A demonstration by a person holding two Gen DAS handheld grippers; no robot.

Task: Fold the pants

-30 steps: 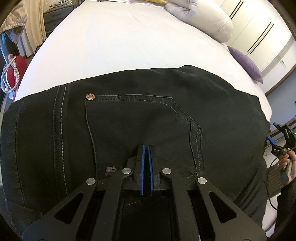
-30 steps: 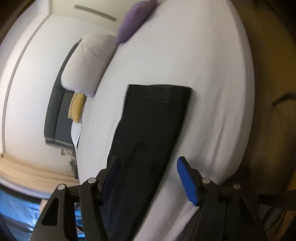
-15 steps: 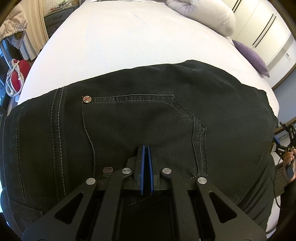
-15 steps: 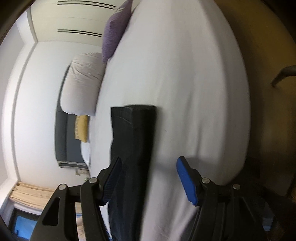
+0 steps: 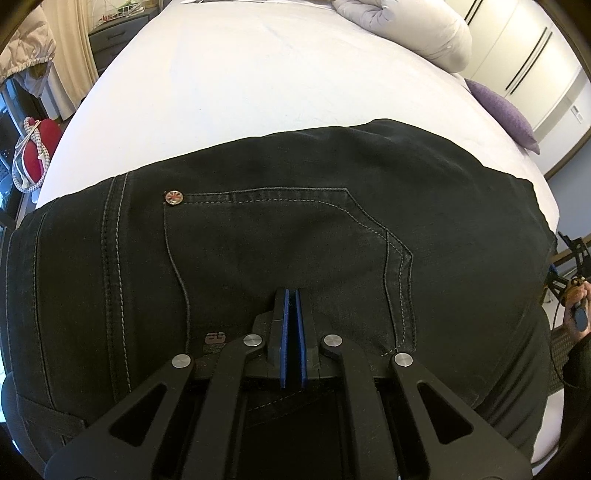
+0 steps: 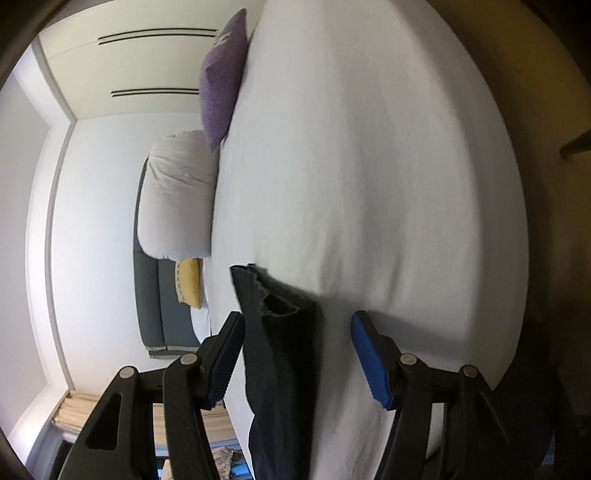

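Note:
Black jeans (image 5: 295,236) lie across the near edge of a white bed (image 5: 258,74), back pocket and rivet facing up. My left gripper (image 5: 291,299) rests on the pocket near the waistband, its blue pads pressed together; whether fabric is pinched between them I cannot tell. In the right wrist view the frayed leg end of the jeans (image 6: 273,317) lies on the bed between the fingers of my right gripper (image 6: 297,325), which is wide open and touches nothing. The right gripper also shows at the far right of the left wrist view (image 5: 570,266).
A white duvet roll (image 5: 413,33) and a purple cushion (image 5: 506,110) lie at the head of the bed; both show in the right wrist view, duvet (image 6: 177,199), cushion (image 6: 221,77). A yellow pillow (image 6: 190,282) lies beyond. A red bag (image 5: 37,155) stands left of the bed.
The right gripper has swung down toward the leg end of the jeans, which now sits close between its open fingers. The left gripper has barely moved.

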